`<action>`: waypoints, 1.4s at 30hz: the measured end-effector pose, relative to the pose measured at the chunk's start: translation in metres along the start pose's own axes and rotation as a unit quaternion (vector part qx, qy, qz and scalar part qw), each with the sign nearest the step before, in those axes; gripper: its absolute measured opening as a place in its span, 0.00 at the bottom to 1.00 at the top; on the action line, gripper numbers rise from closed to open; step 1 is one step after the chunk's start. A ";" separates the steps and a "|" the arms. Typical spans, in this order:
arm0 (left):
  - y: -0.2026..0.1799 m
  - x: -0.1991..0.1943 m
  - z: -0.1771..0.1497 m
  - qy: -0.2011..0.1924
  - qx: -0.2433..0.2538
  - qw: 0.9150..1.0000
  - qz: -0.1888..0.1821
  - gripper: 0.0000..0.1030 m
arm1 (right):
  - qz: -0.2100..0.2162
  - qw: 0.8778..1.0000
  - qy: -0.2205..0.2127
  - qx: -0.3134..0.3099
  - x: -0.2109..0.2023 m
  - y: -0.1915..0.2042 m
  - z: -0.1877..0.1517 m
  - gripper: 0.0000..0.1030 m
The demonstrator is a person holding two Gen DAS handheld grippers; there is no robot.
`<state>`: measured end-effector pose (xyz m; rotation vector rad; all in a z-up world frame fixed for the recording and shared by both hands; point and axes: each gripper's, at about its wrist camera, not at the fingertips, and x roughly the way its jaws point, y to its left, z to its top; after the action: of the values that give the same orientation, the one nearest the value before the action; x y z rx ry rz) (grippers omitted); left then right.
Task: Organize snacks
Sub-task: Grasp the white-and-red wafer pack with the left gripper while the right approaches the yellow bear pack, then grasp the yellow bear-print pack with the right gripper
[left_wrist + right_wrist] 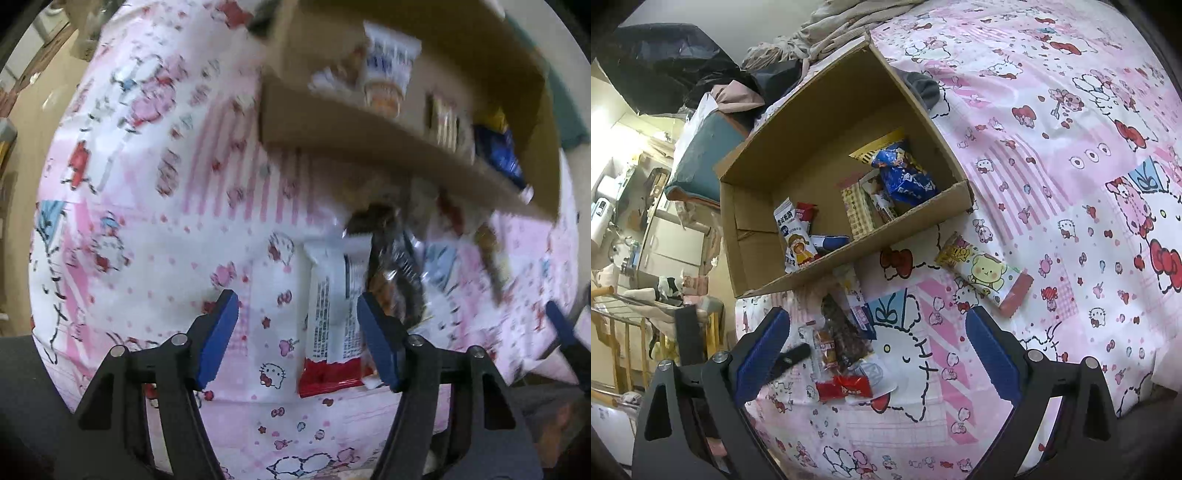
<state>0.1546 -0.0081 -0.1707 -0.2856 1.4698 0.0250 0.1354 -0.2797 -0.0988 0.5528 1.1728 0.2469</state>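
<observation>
Two tools hang over a bed with a pink cartoon sheet (1052, 155). The left tool (297, 336) stands open, a white-and-red snack bar (328, 325) lying between its fingers, nearer the right one, unpressed. The right tool (879, 354) gapes wide over a red candy wrapper (844, 387) and clear packets. Ahead of both sits a cardboard box (827, 110) holding snacks; a bear-print packet (986, 277) lies just beyond the right tool's right finger.

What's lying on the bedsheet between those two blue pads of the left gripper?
In the left wrist view, a white snack packet with a red end lies between the left gripper's open blue pads, untouched.
</observation>
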 end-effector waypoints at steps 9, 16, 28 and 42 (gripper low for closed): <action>-0.024 0.011 -0.012 0.002 0.055 0.998 0.037 0.25 | -0.007 1.000 -0.004 0.006 0.000 -0.005 0.003 0.95; -0.003 -0.003 -0.009 0.009 0.021 0.999 0.041 0.25 | -0.012 0.999 -0.004 0.044 -0.005 -0.028 0.011 0.95; -0.007 -0.032 -0.001 -0.018 0.011 0.999 0.025 0.25 | -0.185 0.970 0.101 -0.119 0.055 -0.016 0.041 0.77; 0.007 -0.034 0.001 -0.033 0.016 0.999 0.034 0.26 | -0.238 0.934 0.145 -0.225 0.113 -0.004 0.030 0.48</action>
<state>0.1507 0.0044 -0.1389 -0.2083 1.4131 0.0650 0.2058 -0.2394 -0.1829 -0.1847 1.4429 0.1723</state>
